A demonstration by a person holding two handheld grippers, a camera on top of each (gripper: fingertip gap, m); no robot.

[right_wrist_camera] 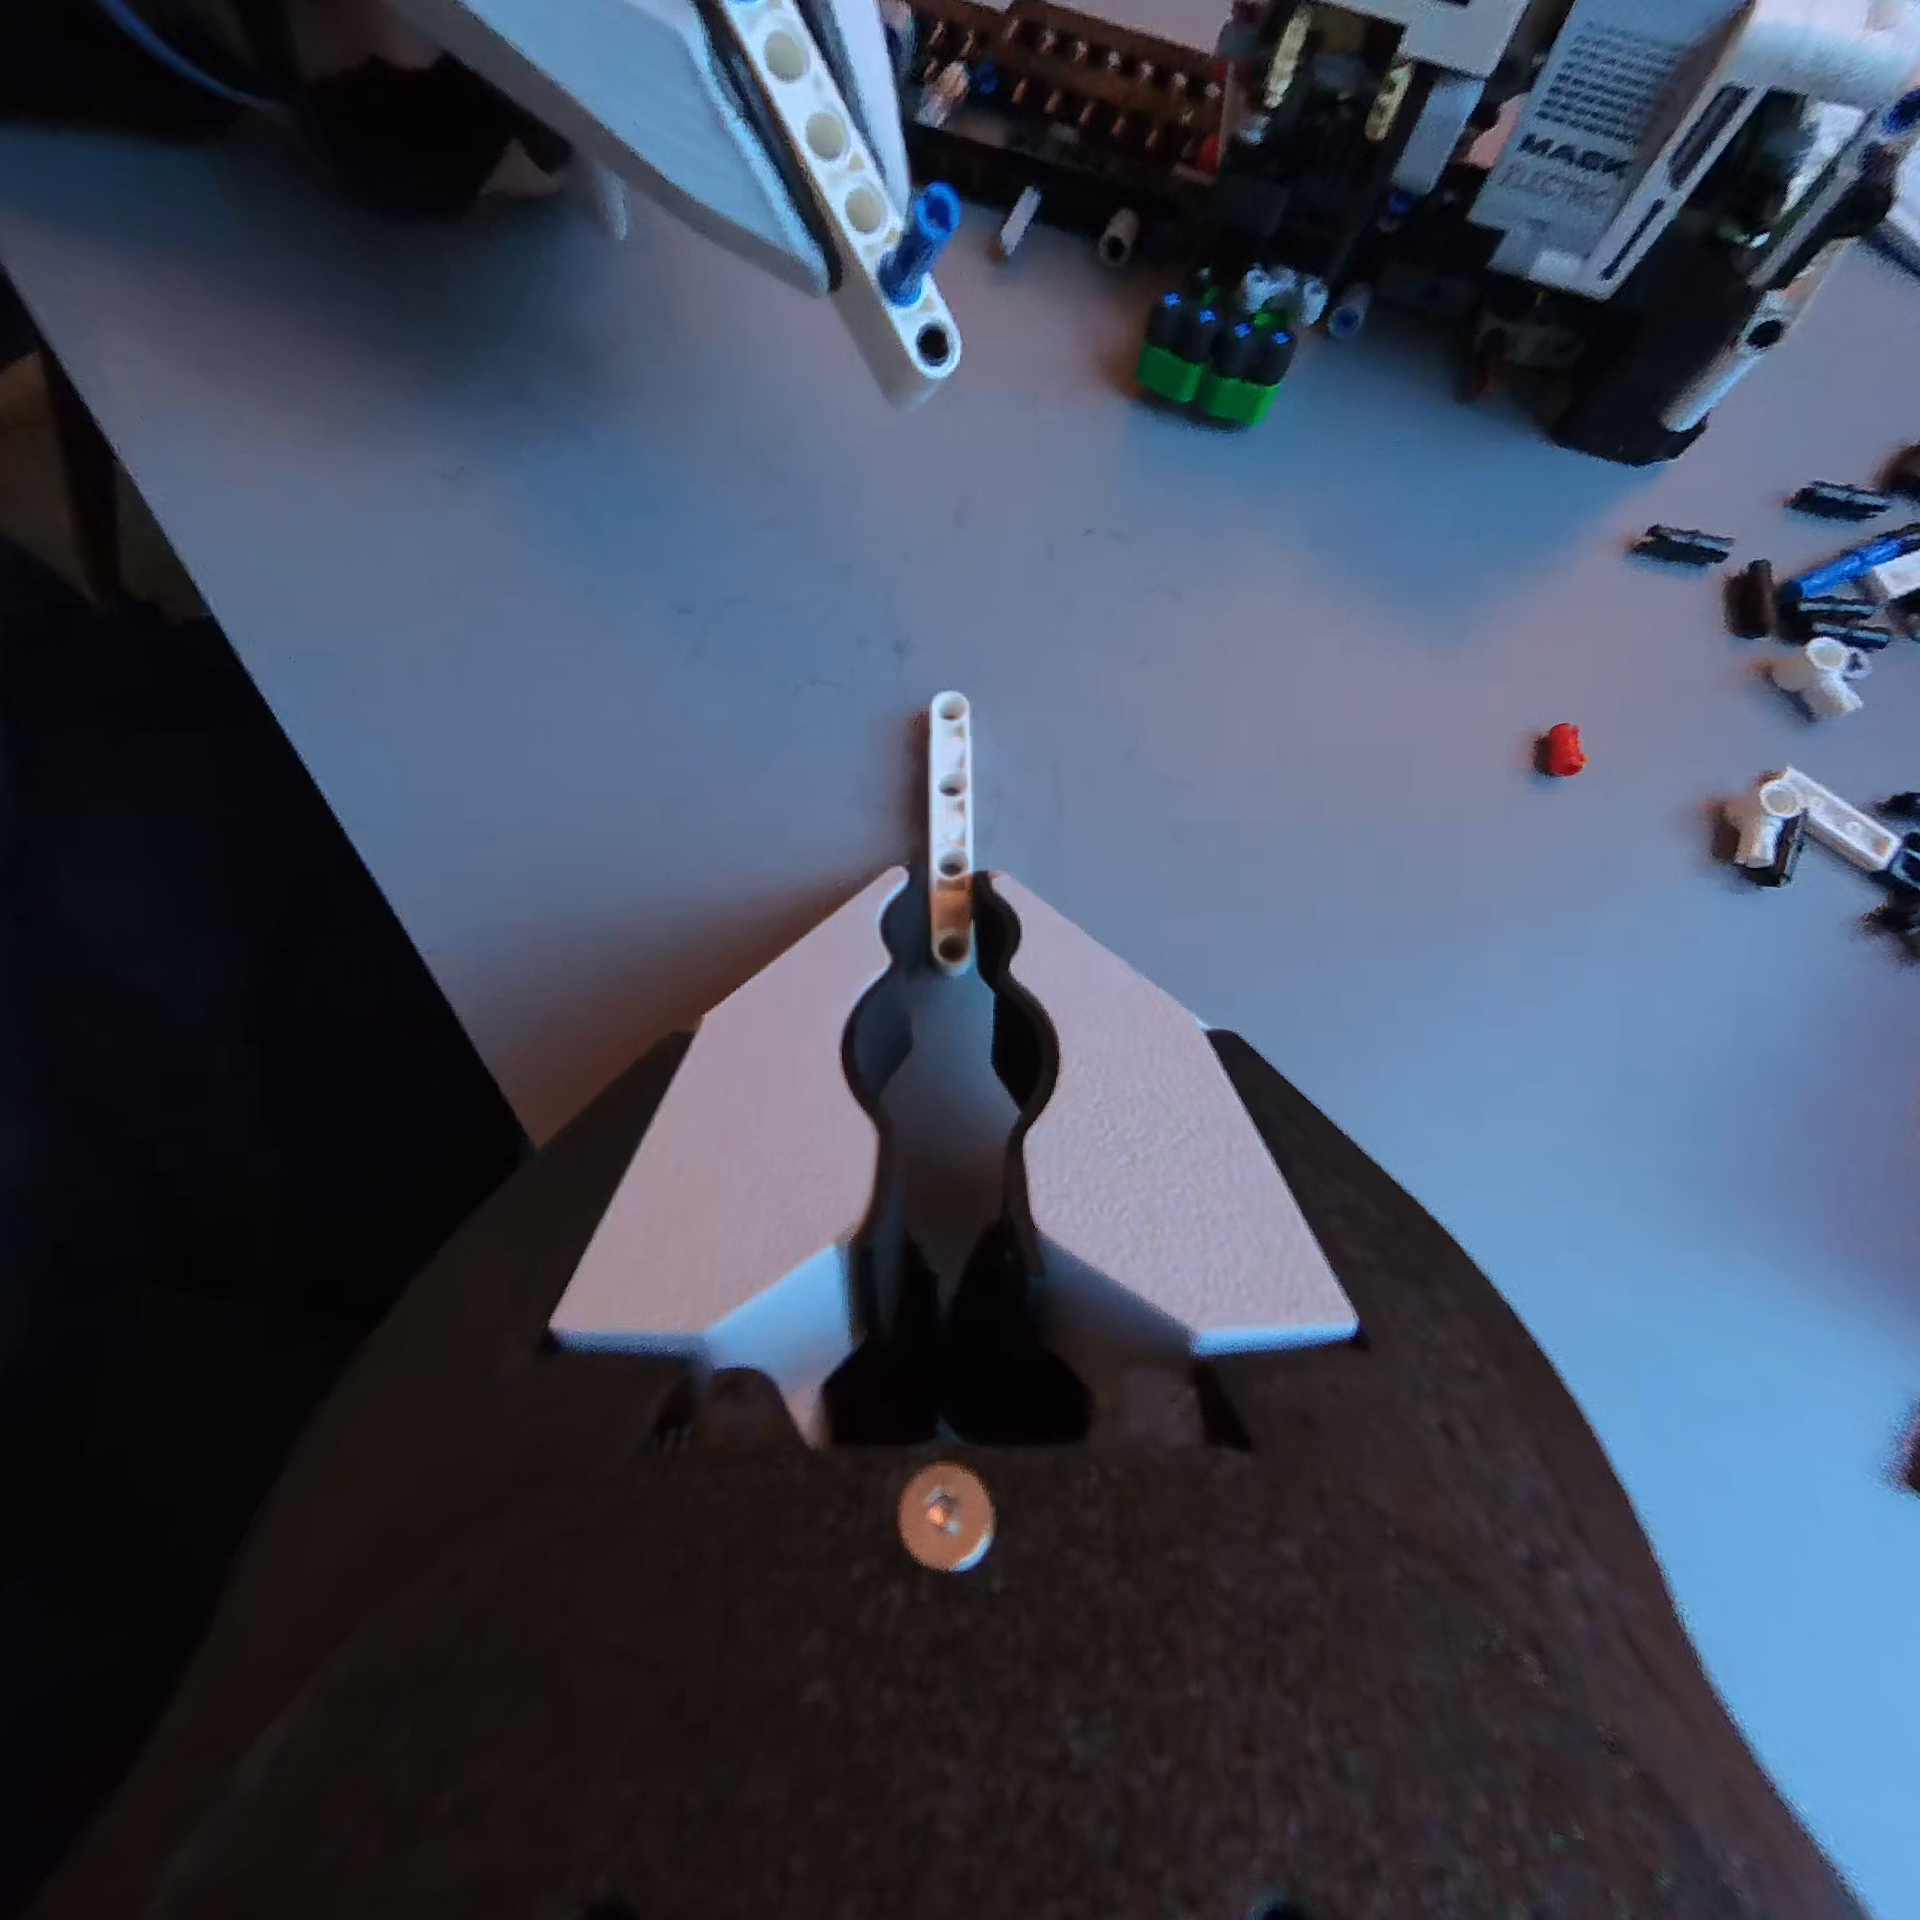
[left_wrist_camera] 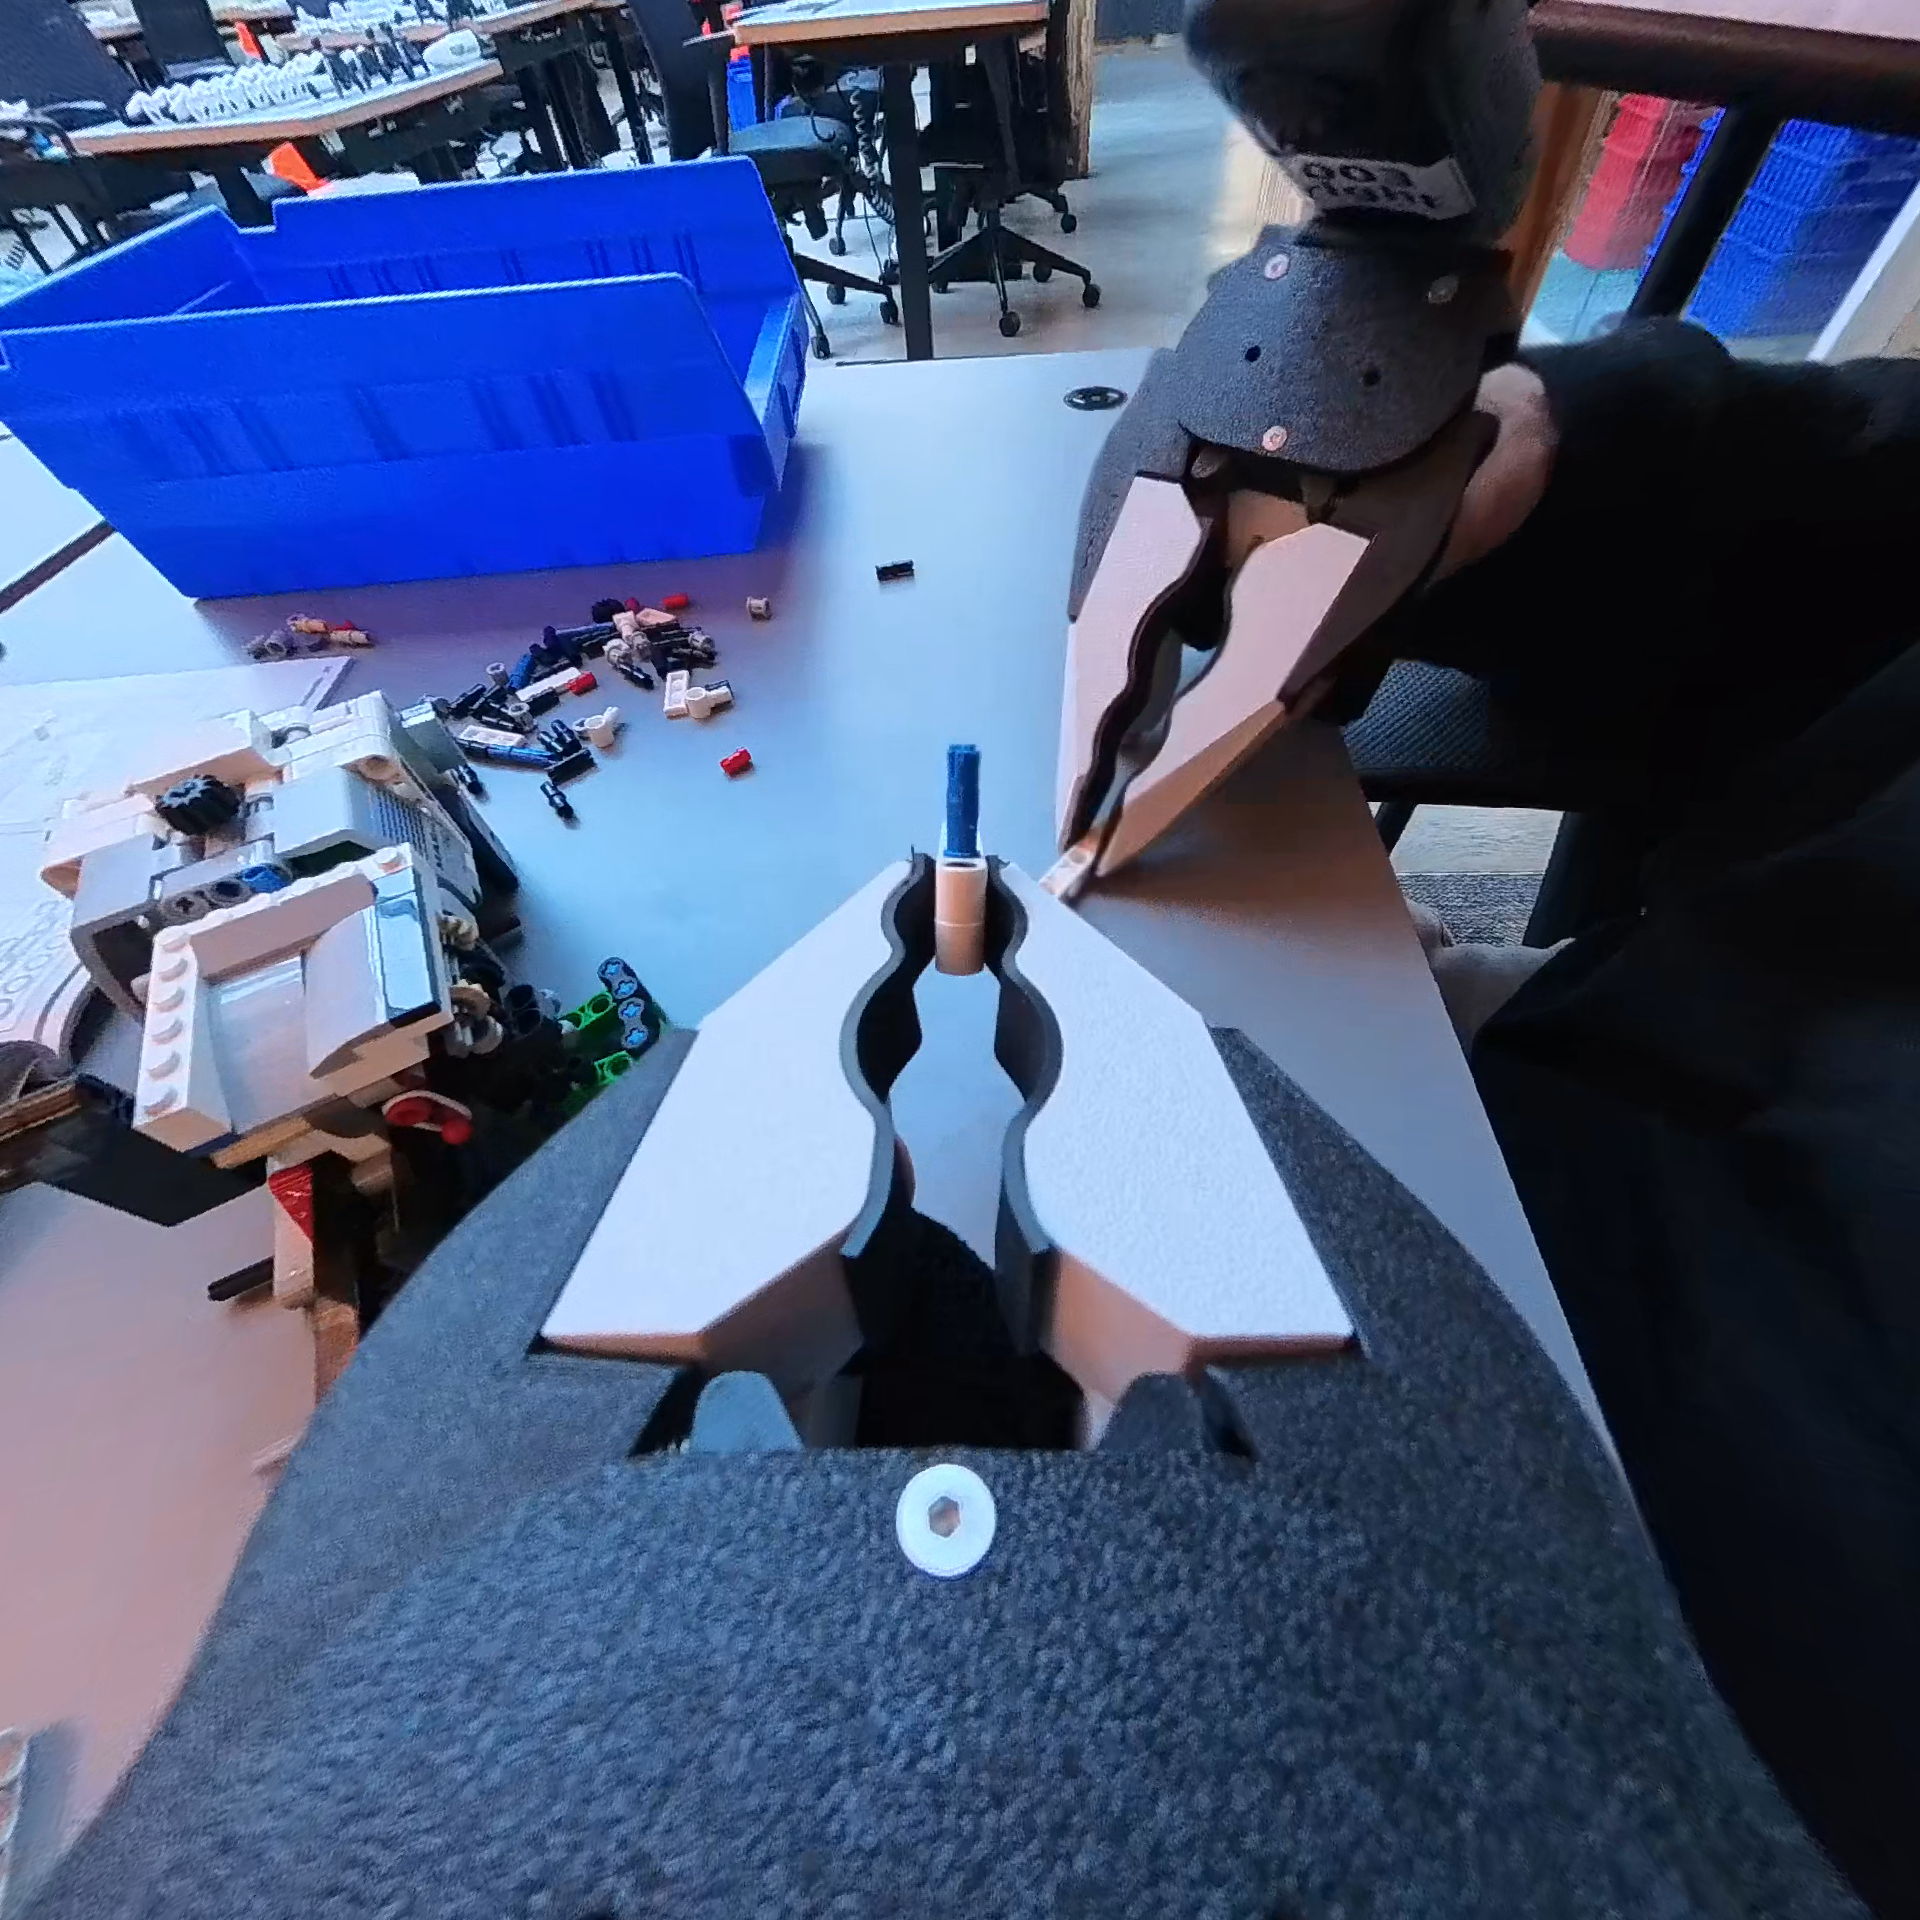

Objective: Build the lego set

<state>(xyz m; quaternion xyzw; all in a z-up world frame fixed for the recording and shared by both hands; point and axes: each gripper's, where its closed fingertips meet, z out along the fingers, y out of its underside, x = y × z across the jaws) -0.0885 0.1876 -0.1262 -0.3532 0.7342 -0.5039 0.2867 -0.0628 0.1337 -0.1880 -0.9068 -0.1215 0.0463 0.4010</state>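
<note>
In the left wrist view, the left gripper (left_wrist_camera: 958, 883) fills the lower centre, its jaws pinching a white beam (left_wrist_camera: 958, 914) seen end-on, with a blue pin (left_wrist_camera: 962, 787) standing out of it. The right wrist view shows the same beam (right_wrist_camera: 831, 145) in the upper centre, a row of round holes along it and the blue pin (right_wrist_camera: 916, 237) near its free end. The right gripper (right_wrist_camera: 951, 894) occupies the lower centre of its own view, jaws pressed onto a small thin white beam (right_wrist_camera: 950, 790) that juts forward over the grey desk (right_wrist_camera: 727, 582). In the left wrist view that gripper (left_wrist_camera: 1081, 862) comes down from the upper right, tips near the desk (left_wrist_camera: 914, 665) just beside the left gripper. A partly built white model (left_wrist_camera: 270, 914) sits at the left, loose parts (left_wrist_camera: 592, 686) are scattered above it, and a blue bin (left_wrist_camera: 416, 416) stands at the upper left.
</note>
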